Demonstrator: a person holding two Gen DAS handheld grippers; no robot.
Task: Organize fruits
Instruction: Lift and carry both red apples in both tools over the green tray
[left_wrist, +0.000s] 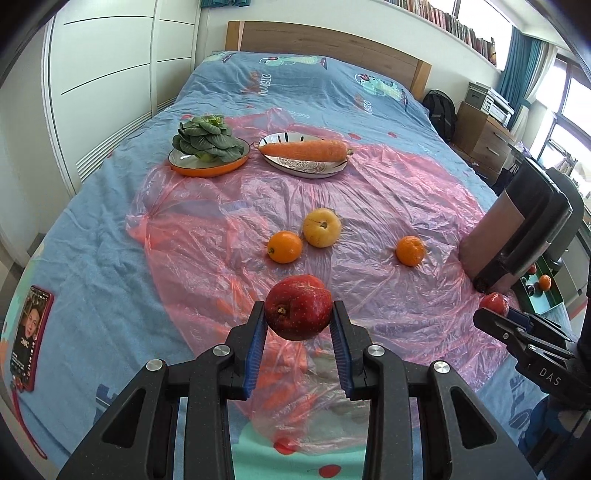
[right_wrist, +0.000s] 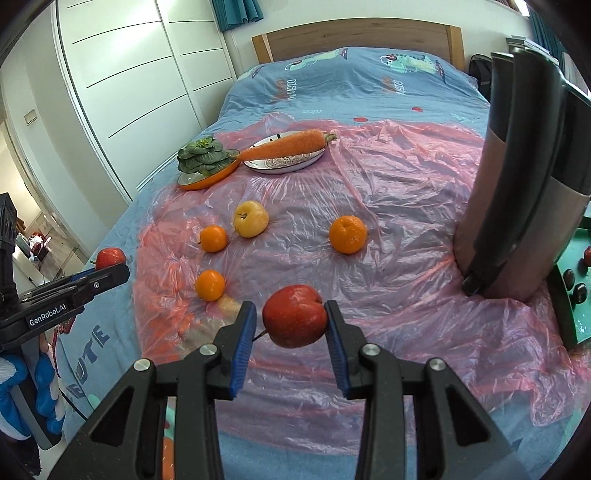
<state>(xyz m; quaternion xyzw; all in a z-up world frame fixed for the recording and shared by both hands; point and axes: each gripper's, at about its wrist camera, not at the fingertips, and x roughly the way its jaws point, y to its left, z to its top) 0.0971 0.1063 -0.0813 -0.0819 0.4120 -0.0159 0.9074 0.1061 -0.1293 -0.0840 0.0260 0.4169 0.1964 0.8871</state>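
The left claw (left_wrist: 299, 314) is clamped on a dark red apple (left_wrist: 298, 310), and the right claw (right_wrist: 290, 319) is clamped on a lighter red apple (right_wrist: 294, 315); both fruits hang clear above the pink plastic sheet (right_wrist: 388, 258) that covers the bed (right_wrist: 332, 85).

Each apple is pinched only at its widest part by narrow blue pads (right_wrist: 242, 347). I judge that a quick swing or tilt could let the round, smooth fruit roll out and drop onto the sheet, where it could knock into the loose fruit below. The slick, wrinkled plastic would let a dropped apple run on.

Under and ahead of the claws lie a yellow apple (right_wrist: 251, 218) and three oranges, one near the right claw (right_wrist: 210, 284), one beside the yellow apple (right_wrist: 213, 238), one apart to the right (right_wrist: 348, 234). A tall flask (right_wrist: 517, 177) stands close on the right and blocks the way toward the green box (right_wrist: 565, 306) beyond it. At the far end, a leafy vegetable (left_wrist: 205, 138) and a carrot (left_wrist: 304, 149) already sit on plates.
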